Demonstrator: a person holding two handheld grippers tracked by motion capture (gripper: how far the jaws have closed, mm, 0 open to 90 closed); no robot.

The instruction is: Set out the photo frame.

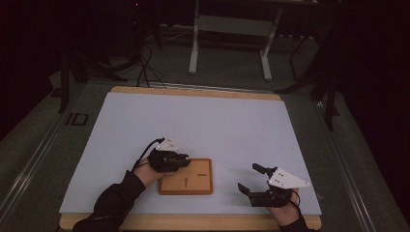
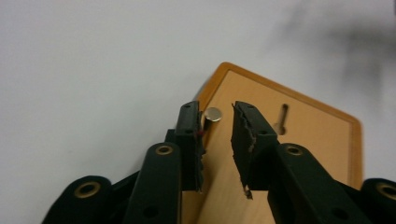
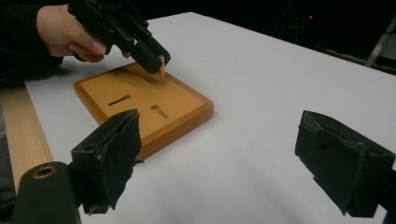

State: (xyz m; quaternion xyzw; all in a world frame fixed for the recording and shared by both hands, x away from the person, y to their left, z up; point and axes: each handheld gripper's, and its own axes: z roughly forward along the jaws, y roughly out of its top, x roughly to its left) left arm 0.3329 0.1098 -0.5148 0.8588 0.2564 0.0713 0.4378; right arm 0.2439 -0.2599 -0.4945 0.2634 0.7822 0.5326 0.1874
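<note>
A wooden board (image 1: 186, 187) with two keyhole slots (image 3: 120, 99) lies near the table's front edge. My left gripper (image 1: 186, 160) hovers over the board's far left corner, its jaws a narrow gap apart. In the left gripper view a small round-headed metal pin (image 2: 214, 115) stands between the fingertips of the left gripper (image 2: 215, 108); it touches the left pad, and a sliver of space separates it from the right one. The right gripper view shows the left gripper (image 3: 159, 58) tipped down at the board (image 3: 140, 93). My right gripper (image 1: 248, 177) rests wide open and empty to the right of the board.
The board sits on a white sheet (image 1: 203, 121) over a wooden tabletop (image 1: 193, 91). A strip of bare wood (image 3: 23, 126) runs along the near edge. Beyond the table stand a table frame (image 1: 232, 29) and dark stands on the floor.
</note>
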